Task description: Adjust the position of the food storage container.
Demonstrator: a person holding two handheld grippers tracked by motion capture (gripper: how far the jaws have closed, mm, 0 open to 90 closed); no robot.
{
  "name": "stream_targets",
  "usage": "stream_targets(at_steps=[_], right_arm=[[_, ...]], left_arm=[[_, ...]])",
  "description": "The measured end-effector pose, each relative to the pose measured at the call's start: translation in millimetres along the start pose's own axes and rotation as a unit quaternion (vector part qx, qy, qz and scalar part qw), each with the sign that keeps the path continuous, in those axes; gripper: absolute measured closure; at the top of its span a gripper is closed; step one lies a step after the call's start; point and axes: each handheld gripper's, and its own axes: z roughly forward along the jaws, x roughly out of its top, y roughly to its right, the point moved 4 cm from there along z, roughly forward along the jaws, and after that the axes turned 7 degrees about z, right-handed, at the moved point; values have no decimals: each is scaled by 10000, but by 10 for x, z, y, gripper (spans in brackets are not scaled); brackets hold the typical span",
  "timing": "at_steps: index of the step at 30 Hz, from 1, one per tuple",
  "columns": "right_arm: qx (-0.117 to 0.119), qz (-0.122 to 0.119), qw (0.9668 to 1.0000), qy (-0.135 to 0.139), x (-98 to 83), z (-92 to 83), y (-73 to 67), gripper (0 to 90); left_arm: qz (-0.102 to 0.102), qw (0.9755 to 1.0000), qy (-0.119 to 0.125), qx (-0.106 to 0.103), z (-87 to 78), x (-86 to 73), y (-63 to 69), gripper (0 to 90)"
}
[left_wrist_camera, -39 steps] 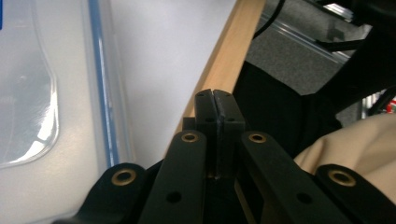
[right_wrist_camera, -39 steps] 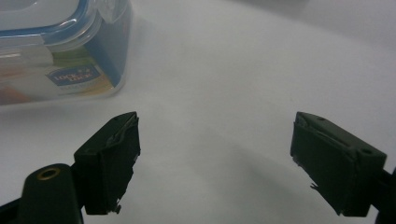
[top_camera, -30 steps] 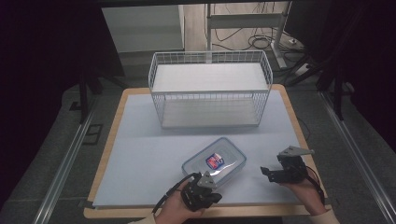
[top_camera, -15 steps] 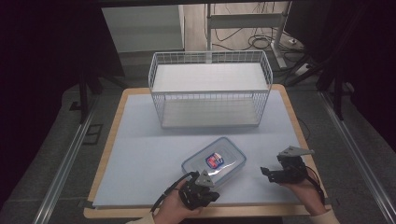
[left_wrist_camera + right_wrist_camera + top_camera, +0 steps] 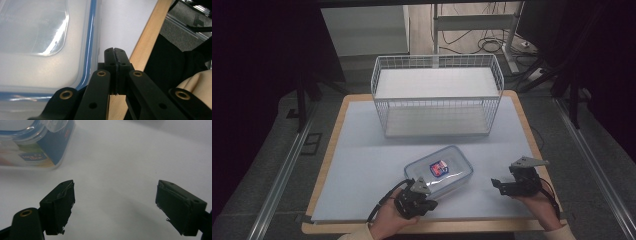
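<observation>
A clear plastic container [image 5: 439, 171] with a blue-rimmed lid and a colourful label lies askew on the white mat. My left gripper [image 5: 428, 202] sits at its near left corner, by the table's front edge. In the left gripper view the jaws [image 5: 115, 53] are pressed together with nothing between them, and the container lid [image 5: 37, 37] lies just to their left. My right gripper [image 5: 498, 187] rests to the right of the container and points towards it. Its jaws [image 5: 115, 205] stand wide open over bare mat, with the container [image 5: 37, 142] a short way ahead at the left.
A white wire basket [image 5: 437, 60] stands at the back of the table, behind the container. The white mat [image 5: 362, 160] covers a wooden tabletop whose edge [image 5: 147, 45] runs close beside the left gripper. Cables and metal frames lie on the floor beyond.
The left gripper has shifted a little away from the front edge, closer alongside the container's near corner. The right gripper and the container have stayed put.
</observation>
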Motion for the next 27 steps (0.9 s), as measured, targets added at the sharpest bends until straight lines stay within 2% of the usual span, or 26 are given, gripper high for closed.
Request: stream_targets(at_steps=[6, 11, 13, 27], right_arm=[[0, 2, 10000, 12, 2, -9, 0, 160], [7, 0, 10000, 23, 7, -14, -6, 160], [6, -5, 10000, 24, 7, -12, -4, 160], [17, -22, 10000, -3, 6, -5, -10, 160]], left_arm=[[-184, 9998, 16, 120, -72, -61, -166, 900], [-437, 9988, 33, 218, -116, -112, -348, 900], [-469, 9985, 2, 273, -119, -128, -394, 900], [-741, 9964, 48, 419, -186, -178, -620, 900]])
